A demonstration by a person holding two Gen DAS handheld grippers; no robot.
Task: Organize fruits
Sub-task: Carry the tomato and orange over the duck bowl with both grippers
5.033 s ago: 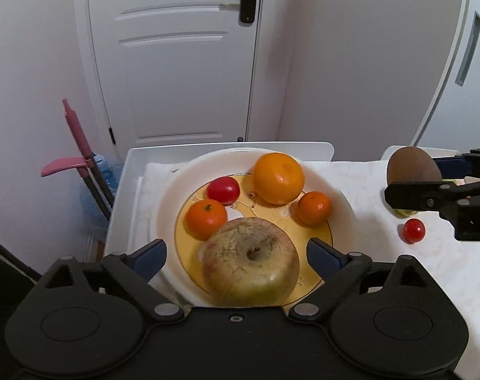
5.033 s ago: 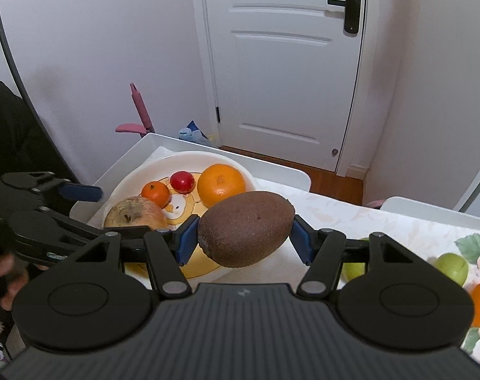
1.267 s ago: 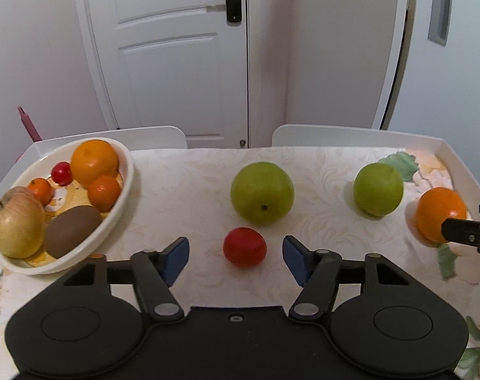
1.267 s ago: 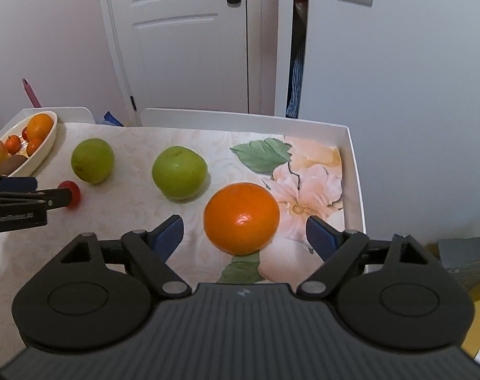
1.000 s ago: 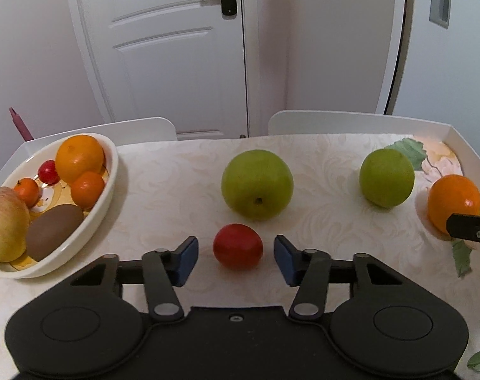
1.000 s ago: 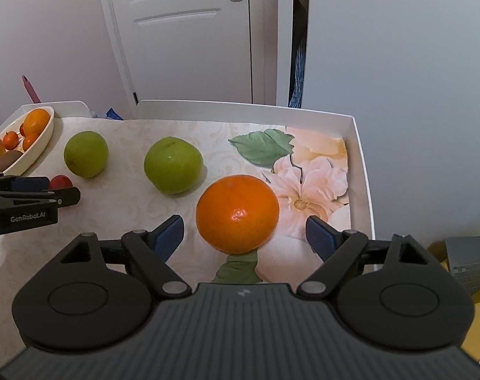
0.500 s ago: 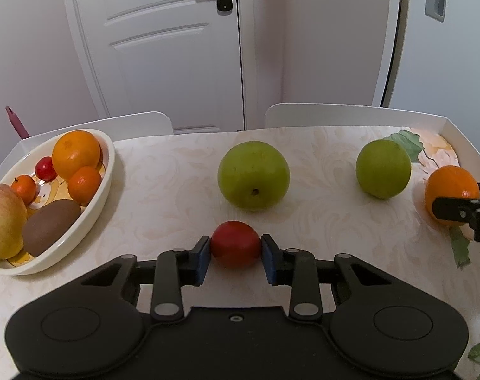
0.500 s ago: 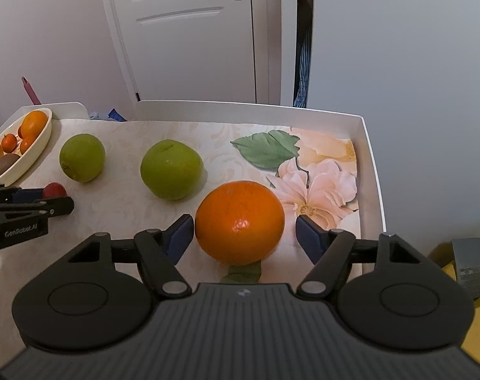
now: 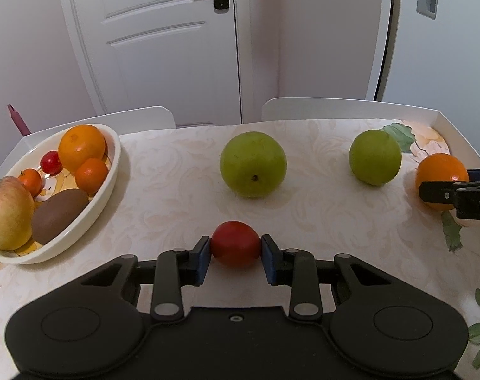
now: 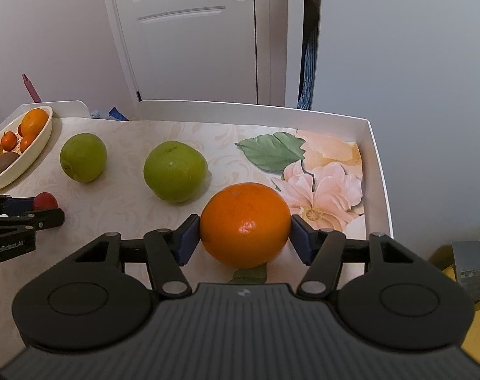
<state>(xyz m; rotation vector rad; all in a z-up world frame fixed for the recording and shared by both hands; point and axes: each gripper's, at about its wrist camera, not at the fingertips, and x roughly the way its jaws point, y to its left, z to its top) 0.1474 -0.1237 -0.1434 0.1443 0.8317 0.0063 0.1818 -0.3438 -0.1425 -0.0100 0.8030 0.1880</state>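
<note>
A: Left gripper [image 9: 236, 255] has its blue pads pressed on both sides of the small red tomato [image 9: 235, 243], low on the surface [image 9: 176, 209]. Right gripper [image 10: 244, 236] is clamped on the big orange [image 10: 245, 224], pads touching its flanks, near the flower-print corner.

B: Risks?

A: The tomato is soft and smooth. My guess is that too much squeeze splits it, too little lets it roll out during the carry. The orange is wide, and the pads meet it about mid-height; a tilt of the wrist could let it pivot and drop.

B: Anything in the way?

A: Two green apples sit loose between the grippers: the nearer one [image 9: 253, 164] just beyond the tomato, the other [image 9: 375, 157] beside the orange. A low sweep toward the bowl could knock either rolling. Both grippers heading left together could also cross.

B: The bowl?

A: Cream bowl [image 9: 111, 171], far left. Holds a yellowish apple [image 9: 7, 218], a kiwi [image 9: 59, 216], a large orange [image 9: 81, 147], two small mandarins [image 9: 91, 175], and a cherry tomato [image 9: 50, 162]. Fairly full; likely a dropped orange would shove the smaller pieces or roll over the low rim.
</note>
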